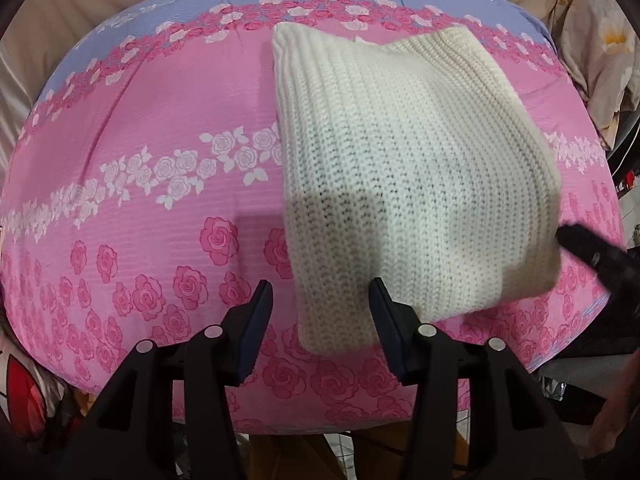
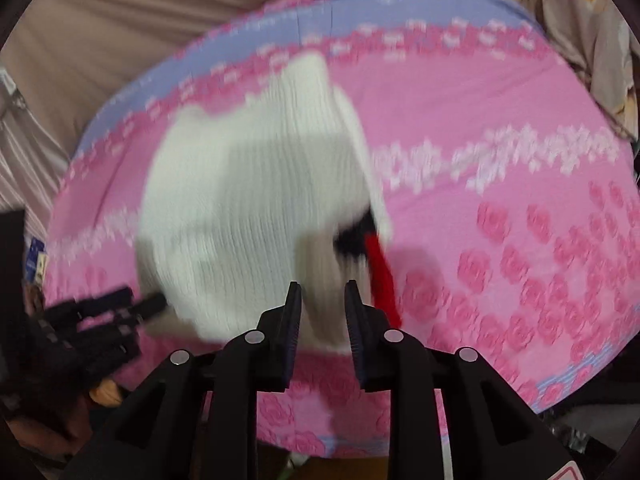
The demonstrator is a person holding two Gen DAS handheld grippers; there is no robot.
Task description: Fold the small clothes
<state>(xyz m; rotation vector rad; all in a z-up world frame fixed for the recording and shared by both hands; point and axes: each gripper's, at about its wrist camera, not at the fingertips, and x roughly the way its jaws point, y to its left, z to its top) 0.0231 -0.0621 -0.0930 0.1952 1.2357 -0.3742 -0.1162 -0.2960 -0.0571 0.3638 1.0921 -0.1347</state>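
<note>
The left gripper (image 1: 320,300) points steeply down at the bed in its own wrist view, its two dark fingers spread apart with a clear gap between them; nothing is pinched, though the near corner of the white knitted garment (image 1: 404,168) lies in the gap, and the pads stand clear of the knit on either side; the garment lies folded into a rough rectangle on the pink rose-print bedsheet (image 1: 160,220), its ribbed edge toward the far side where the sheet turns to a lilac band (image 1: 132,24); a row of white roses runs across the sheet to the left of the garment; at the right edge of this view the tip of the right gripper (image 1: 580,244) shows as a dark blurred shape just beside the garment's right edge, and whether it touches the knit cannot be told; beige bedding (image 1: 60,8) sits beyond the sheet.

In the right wrist view, which is heavily blurred, the right gripper (image 2: 323,308) also points down, its fingers parted by a narrow gap; the near edge of the white knitted garment (image 2: 240,200) lies between and just beyond the fingertips, yet the pads do not appear to press on it; a patch of black and red (image 2: 372,248) shows at the garment's right side, too smeared to identify; the left gripper (image 2: 132,308) appears at the lower left, right at the garment's left edge; the pink rose-print bedsheet (image 2: 500,200) fills the rest of the view.
</note>
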